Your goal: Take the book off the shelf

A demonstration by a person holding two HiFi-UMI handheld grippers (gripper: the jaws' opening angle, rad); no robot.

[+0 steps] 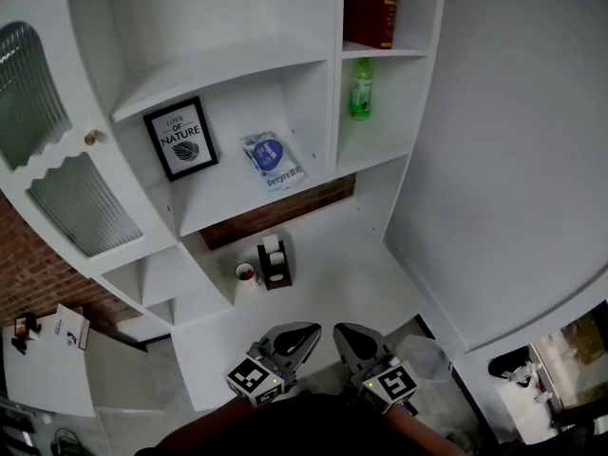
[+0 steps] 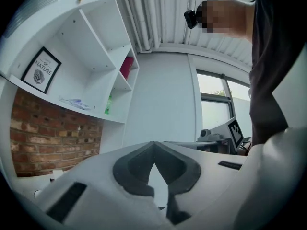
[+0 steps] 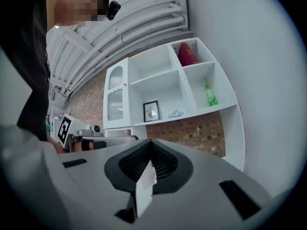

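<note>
A dark red book [image 1: 372, 6] stands upright in the top right compartment of the white shelf unit [image 1: 313, 50]. It also shows small and far off in the left gripper view as the book [image 2: 126, 66] and in the right gripper view as the book [image 3: 187, 55]. My left gripper [image 1: 306, 332] and right gripper [image 1: 342, 334] hang side by side low over the white desk, far below the book. Both are shut with nothing between their jaws, as the left gripper [image 2: 153, 145] and the right gripper [image 3: 151, 143] show in their own views.
A green bottle [image 1: 360, 89] stands in the compartment under the book. A framed print [image 1: 180, 138] and a blue packet [image 1: 272, 160] lie on the wide middle shelf. A cup [image 1: 245, 272] and a black holder [image 1: 275, 262] sit on the desk. A white wall [image 1: 513, 141] closes the right side.
</note>
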